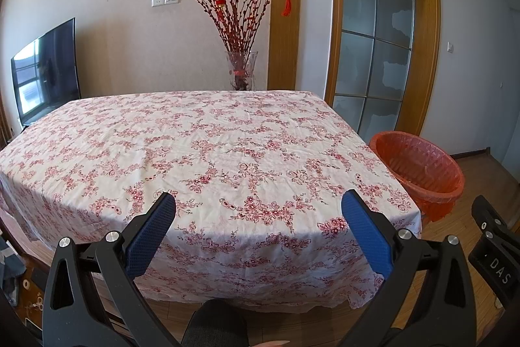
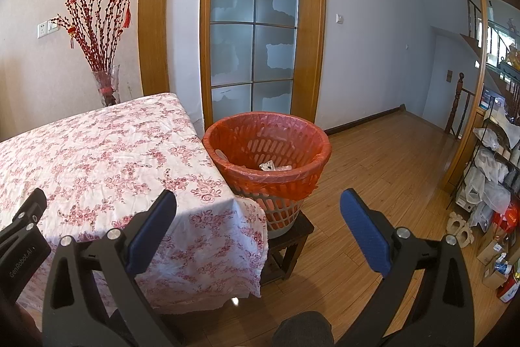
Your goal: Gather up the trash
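I hold both tools back from the table (image 1: pixel 227 152), whose floral tablecloth (image 1: pixel 201 132) fills the middle of the left wrist view with nothing lying on it that I can see. The left gripper (image 1: pixel 258 210) frames the near edge at the bottom of that view, jaws spread wide and carrying nothing. In the right wrist view the right gripper (image 2: pixel 258 210) is likewise released and empty, its blue pads (image 2: pixel 364 233) parted across the lower frame.

The waste basket (image 2: pixel 269 152), lined with a red bag (image 2: pixel 312 181), stands at centre of the right view on a small dark stool (image 2: pixel 292 236), tight against the table's corner. Some clear crumpled trash (image 2: pixel 269 165) lies at its bottom, with a pale strip against the inner wall at left. By my reading, the collecting looks finished or nearly so, though pieces outside these frames cannot be ruled out.

The risks from here are about the basket's perch. It sits raised on a narrow stool, so a careless sweep of the right tool toward the rim could tip it and spill what is inside. The draped cloth corner hangs just beside it; catching that fabric in a closing jaw could drag the cloth. A glass vase (image 1: pixel 242 70) of red branches stands behind the table's far edge, upper centre of the left view.
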### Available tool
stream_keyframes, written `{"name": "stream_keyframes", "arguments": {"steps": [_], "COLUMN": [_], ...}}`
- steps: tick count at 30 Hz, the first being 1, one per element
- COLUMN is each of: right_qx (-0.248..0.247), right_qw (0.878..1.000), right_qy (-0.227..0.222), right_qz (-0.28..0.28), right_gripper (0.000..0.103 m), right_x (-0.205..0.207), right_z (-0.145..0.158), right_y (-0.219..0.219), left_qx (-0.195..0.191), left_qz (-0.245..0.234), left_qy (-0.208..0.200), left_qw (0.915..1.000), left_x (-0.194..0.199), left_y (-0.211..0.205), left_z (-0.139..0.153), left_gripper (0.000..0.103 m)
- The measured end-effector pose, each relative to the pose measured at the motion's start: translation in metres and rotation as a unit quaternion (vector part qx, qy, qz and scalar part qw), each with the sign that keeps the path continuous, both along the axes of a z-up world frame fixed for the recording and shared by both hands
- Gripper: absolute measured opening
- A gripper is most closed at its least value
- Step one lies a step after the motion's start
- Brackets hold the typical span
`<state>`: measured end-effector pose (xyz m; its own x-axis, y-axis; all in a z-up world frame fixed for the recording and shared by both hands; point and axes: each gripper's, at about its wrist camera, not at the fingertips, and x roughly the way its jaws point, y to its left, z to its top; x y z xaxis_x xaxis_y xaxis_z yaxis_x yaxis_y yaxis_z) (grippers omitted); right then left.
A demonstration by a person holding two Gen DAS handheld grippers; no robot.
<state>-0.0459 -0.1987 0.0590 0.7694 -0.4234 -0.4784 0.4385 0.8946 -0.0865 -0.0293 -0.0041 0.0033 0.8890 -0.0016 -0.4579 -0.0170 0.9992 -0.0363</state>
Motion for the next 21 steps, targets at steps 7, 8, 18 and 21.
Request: {"name": "stream_keyframes", "arguments": {"steps": [7,8,18,21], "right_qx": [0.0,0.0,0.0,0.0], "right_qw": [1.0,1.0,1.0,1.0], "right_qy": [0.0,0.0,0.0,0.0], "right_qz": [0.0,0.0,0.0,0.0], "right_gripper": [0.099,0.099,0.099,0.099], "right_x": [0.0003,0.0003,0.0005,0.0007], "right_z": [0.0001,0.0,0.0003,0.0003], "right_y": [0.0003,0.0003,0.0001,0.0002], "left_qx": [-0.001,-0.001,-0.001,-0.001], "left_qz": [0.0,0.0,0.0,0.0], "left_qy": [-0.001,-0.002,-0.002,-0.002], "left_qw": [1.0,1.0,1.0,1.0], "left_x": [-0.0003,-0.0004,-0.0012,-0.0012], "left_y": [0.0,-0.0002,-0.0006,-0.0007], "left_z": [0.0009,0.0014,0.0024,0.0023], "left_gripper": [0.1,0.1,0.1,0.1]}}
